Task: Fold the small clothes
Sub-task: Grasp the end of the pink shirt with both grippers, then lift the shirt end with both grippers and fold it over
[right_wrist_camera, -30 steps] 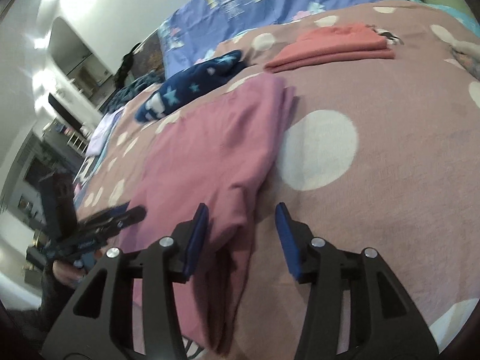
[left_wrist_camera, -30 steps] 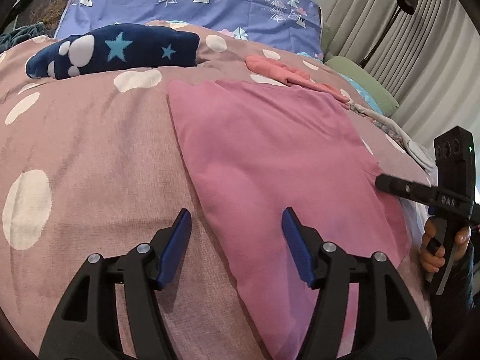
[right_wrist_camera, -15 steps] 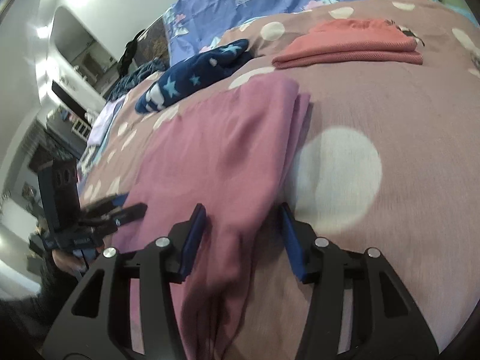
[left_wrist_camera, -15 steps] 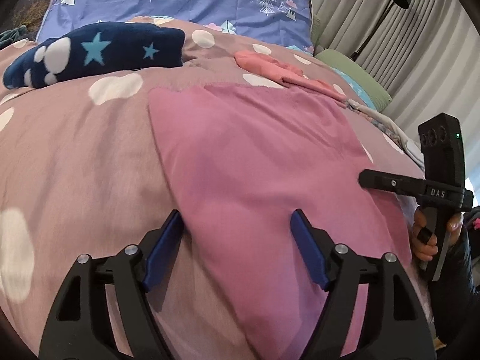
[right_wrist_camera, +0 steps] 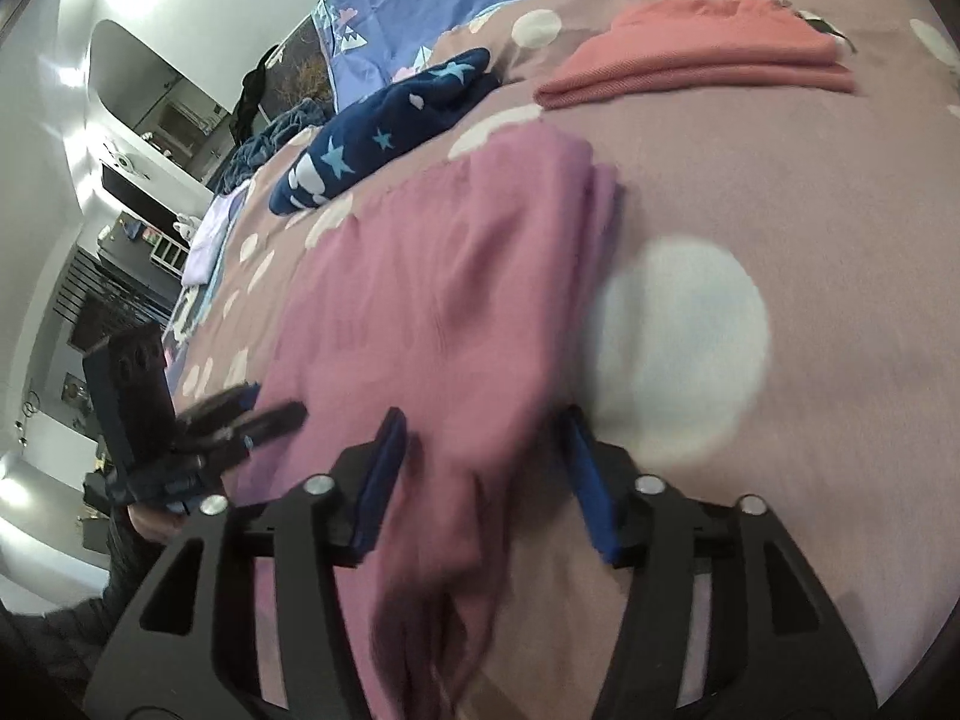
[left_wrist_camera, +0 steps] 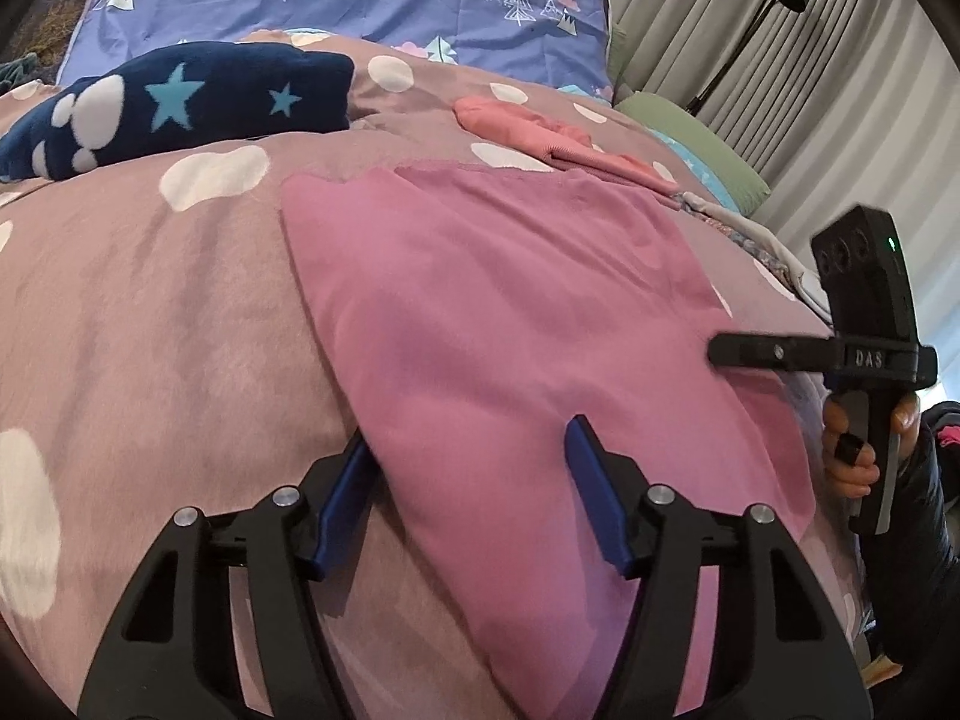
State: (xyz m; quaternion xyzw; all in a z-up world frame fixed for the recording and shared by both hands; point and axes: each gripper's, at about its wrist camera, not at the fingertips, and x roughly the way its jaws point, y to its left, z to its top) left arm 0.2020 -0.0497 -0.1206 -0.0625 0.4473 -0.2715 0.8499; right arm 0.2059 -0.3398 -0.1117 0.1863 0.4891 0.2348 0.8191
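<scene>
A flat pink cotton garment (left_wrist_camera: 504, 324) lies spread on a mauve bedspread with white spots (left_wrist_camera: 150, 300), with both handheld grippers now set at its near edge. The left gripper (left_wrist_camera: 468, 486) straddles the garment's left near corner at six o'clock in its own view; its blue-padded fingers (left_wrist_camera: 591, 492) are closing from a wider spread half a second ago but are not pressing the cloth, one on the bedspread, one over the fabric. A second ago that gripper sat left of the edge; it has since slid across to the garment. The right gripper (right_wrist_camera: 480, 468) has likewise come in over the folded right edge, where a second ago its fingers (right_wrist_camera: 582, 480) framed the hem from farther back; they are opening slightly, cloth bunched between them, not pinched. At eleven o'clock in the left view rests a folded navy fleece with stars (left_wrist_camera: 180, 102), at one o'clock a folded coral knit garment (left_wrist_camera: 540, 132).
</scene>
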